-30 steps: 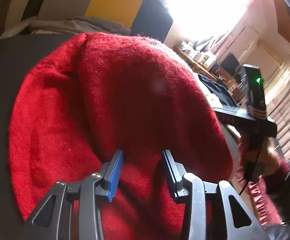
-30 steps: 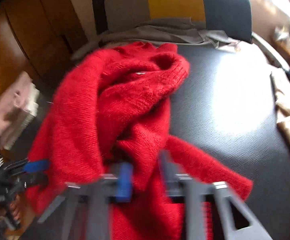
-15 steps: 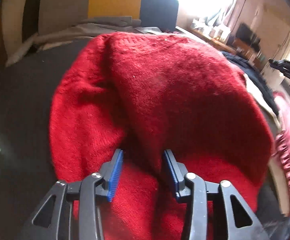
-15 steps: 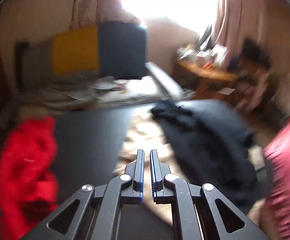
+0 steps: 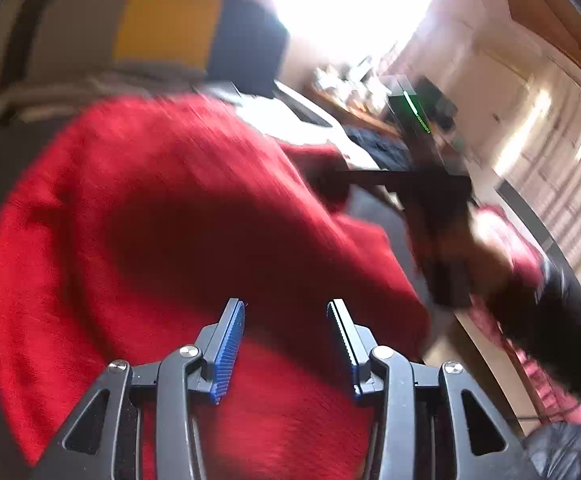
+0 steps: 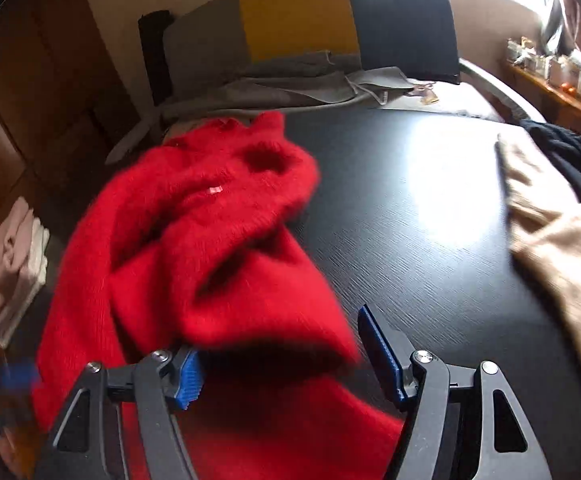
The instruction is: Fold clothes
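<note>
A red sweater (image 6: 210, 248) is seen lying bunched on the dark tabletop (image 6: 430, 216), toward its left side in the right wrist view, with its collar turned toward the striped cushion (image 6: 302, 12) at the far edge. The right gripper (image 6: 290, 354) is held over the near fold of the sweater; its jaws have just been opening and are parted, with the knit bulging between them but not pressed by the blue pads. The left gripper (image 5: 286, 348) is poised above the sweater (image 5: 170, 240) with its jaws released and nothing clamped. A beige garment (image 6: 550, 240) and a dark garment (image 6: 570, 160) are found at the right edge, apart from the sweater; folded pale clothes (image 6: 6, 272) are stacked at the left
</note>
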Demonstrator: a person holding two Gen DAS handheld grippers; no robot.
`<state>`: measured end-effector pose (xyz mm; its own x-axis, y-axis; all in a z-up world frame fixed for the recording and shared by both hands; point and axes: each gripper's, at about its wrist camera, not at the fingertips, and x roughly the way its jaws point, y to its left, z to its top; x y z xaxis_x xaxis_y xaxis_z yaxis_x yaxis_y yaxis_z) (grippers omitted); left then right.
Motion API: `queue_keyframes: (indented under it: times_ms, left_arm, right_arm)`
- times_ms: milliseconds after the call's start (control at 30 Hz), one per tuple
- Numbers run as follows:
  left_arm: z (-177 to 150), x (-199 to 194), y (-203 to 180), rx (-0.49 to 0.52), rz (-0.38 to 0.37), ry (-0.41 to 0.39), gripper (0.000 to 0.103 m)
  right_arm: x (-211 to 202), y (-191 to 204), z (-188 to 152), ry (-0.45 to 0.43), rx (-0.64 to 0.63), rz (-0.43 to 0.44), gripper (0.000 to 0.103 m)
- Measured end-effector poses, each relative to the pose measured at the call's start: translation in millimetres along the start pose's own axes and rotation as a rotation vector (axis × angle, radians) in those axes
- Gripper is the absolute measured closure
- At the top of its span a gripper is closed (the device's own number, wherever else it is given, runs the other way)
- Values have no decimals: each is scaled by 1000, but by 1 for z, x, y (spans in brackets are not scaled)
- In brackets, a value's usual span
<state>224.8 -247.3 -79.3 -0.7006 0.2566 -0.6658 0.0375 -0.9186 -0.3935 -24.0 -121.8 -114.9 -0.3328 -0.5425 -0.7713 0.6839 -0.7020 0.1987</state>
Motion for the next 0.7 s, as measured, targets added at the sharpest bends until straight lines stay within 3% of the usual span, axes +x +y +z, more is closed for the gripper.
queue_keyframes:
  times_ms: [33,67,167,267,433,467,500,567,633,700]
  left_arm:
    - [-6,5,-3,12,-2,41,59]
    - [-13,15,-4,41,21,82,60]
    - [-20,15,-9,139,41,109,60]
    - [-19,11,-4,200,47,159,61]
    - [-8,3,9,233,48,207,61]
    - [-8,-2,12,219,49,193,61]
    - [-8,-7,15,204,50,179,61]
    - [-5,-28,31,112,57,111,61]
    - [-3,-49,47,19,64,41,60]
    - [-9,-76,85,-94,145,-24,60]
  right_arm:
    - [4,1,7,-1,-23,-29,95]
    - [4,5,13,-6,-60,-78,98]
    - [-4,11,33,-52,-213,-287,98]
    - [-32,-9,51,-93,-299,-506,98]
    - [-88,-107,76,-81,-146,-764,97]
    - [-100,-128,75,-66,-91,-797,85]
    - [-109,-145,73,-50,-48,-811,65]
    - [-127,-169,63,-30,25,-793,42]
    - [-142,-176,46,-35,69,-735,32]
    - [-149,-168,27,-31,74,-706,26]
